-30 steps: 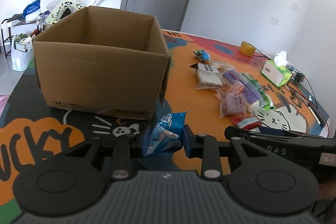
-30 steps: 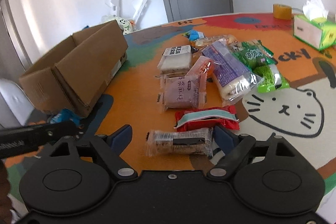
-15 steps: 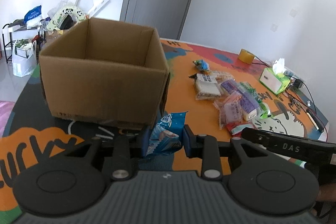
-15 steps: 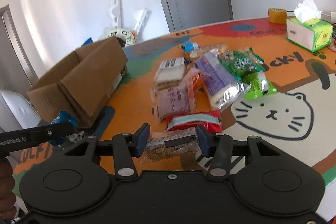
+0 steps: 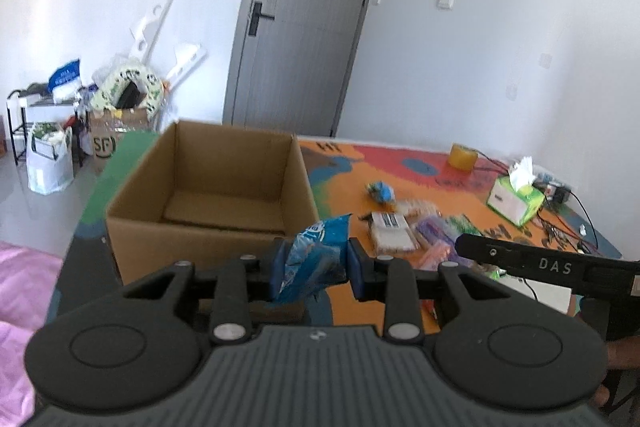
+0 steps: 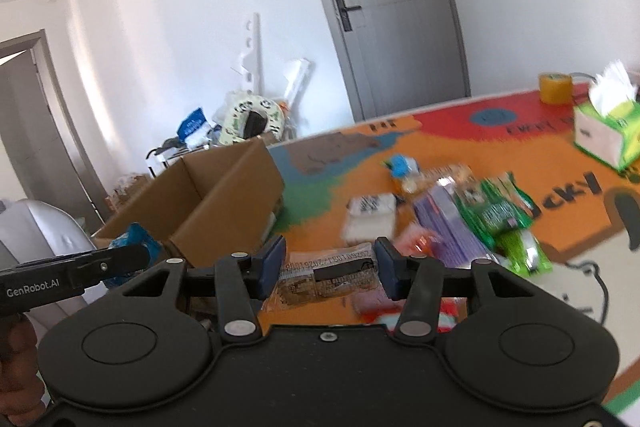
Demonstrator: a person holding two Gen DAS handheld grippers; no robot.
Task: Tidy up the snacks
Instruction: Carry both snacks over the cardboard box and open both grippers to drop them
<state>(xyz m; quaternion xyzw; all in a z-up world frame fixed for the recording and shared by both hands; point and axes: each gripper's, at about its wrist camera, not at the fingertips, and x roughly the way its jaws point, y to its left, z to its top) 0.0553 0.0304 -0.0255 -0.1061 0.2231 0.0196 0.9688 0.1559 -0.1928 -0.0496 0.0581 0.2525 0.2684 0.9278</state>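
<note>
My left gripper (image 5: 316,263) is shut on a blue snack packet (image 5: 316,259), held above the table just in front of the near right corner of the open cardboard box (image 5: 208,187). The box looks empty inside. My right gripper (image 6: 330,269) is shut on a clear-wrapped brown snack bar (image 6: 326,277), lifted off the table. The box (image 6: 224,203) lies to its left, and the left gripper with the blue packet (image 6: 132,247) shows there too. Several loose snacks (image 6: 460,215) remain on the orange table (image 6: 460,147); they also show in the left wrist view (image 5: 408,231).
A green tissue box (image 5: 516,199) and a yellow tape roll (image 5: 462,157) stand at the table's far right, with cables (image 5: 560,223) beside them. Clutter, bags and a rack (image 5: 52,131) stand on the floor beyond the box. A grey door (image 5: 300,23) is behind.
Both grippers have risen. The right one closed on the brown snack bar and lifted it from the table. The left one carried the blue packet up near the box rim.
</note>
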